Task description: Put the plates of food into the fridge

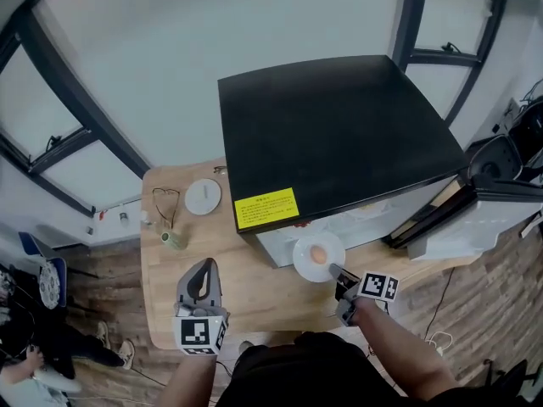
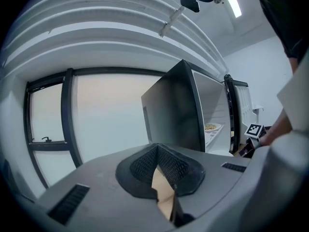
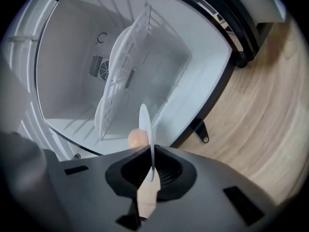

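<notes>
Plate of food [image 1: 305,251] is clamped by the right tool [image 1: 334,270] at the open fridge [image 1: 339,134]; left tool [image 1: 203,267] closed.

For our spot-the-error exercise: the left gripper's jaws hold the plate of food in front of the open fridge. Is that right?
No. It is the right gripper whose jaws hold the plate of food in front of the open fridge, as the right gripper view shows.

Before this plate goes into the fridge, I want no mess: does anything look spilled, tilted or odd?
Nothing stands out. The right tongs grip the white plate by its rim, the round food sits at its middle, and the fridge stands open.
</notes>
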`<action>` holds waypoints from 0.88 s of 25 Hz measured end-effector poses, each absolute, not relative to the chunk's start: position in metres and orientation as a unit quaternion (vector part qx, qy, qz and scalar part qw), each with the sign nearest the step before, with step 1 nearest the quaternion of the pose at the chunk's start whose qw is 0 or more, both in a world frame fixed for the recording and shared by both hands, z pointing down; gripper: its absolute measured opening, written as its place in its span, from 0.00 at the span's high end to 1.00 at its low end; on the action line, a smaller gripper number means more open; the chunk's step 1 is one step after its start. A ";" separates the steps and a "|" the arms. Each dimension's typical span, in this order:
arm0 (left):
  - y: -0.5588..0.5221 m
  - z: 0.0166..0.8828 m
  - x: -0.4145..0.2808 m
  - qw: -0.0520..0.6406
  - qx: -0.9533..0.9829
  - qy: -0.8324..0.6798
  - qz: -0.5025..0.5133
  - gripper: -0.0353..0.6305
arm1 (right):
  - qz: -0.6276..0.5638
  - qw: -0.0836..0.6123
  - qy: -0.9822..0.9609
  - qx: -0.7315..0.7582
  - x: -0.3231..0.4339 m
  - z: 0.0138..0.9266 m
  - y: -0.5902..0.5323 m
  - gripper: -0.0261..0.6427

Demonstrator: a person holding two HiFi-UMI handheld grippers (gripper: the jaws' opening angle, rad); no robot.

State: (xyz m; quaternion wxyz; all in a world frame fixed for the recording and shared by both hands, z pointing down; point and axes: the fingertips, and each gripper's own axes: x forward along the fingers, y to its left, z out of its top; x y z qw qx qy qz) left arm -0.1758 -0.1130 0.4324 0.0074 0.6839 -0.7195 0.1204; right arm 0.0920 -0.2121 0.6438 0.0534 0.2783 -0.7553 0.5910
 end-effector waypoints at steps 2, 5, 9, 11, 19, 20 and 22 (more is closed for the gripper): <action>-0.111 0.434 -0.181 0.012 0.675 -0.728 0.124 0.94 | 0.591 0.055 -0.754 0.280 0.088 0.647 -0.224 0.91; -0.108 0.440 -0.185 0.022 0.665 -0.735 0.130 0.94 | 0.593 0.056 -0.751 0.285 0.080 0.651 -0.241 0.91; -0.105 0.449 -0.189 0.035 0.655 -0.742 0.138 0.94 | 0.585 0.061 -0.756 0.287 0.070 0.652 -0.259 0.91; -0.106 0.450 -0.192 0.039 0.652 -0.745 0.139 0.94 | 0.580 0.069 -0.758 0.289 0.064 0.653 -0.266 0.91; -0.103 0.447 -0.212 0.043 0.631 -0.761 0.144 0.94 | 0.553 0.106 -0.768 0.305 0.041 0.661 -0.280 0.91; -0.101 0.448 -0.214 0.044 0.629 -0.762 0.146 0.94 | 0.547 0.113 -0.770 0.309 0.039 0.661 -0.281 0.91; -0.098 0.450 -0.220 0.047 0.624 -0.766 0.150 0.94 | 0.530 0.130 -0.775 0.318 0.035 0.663 -0.285 0.91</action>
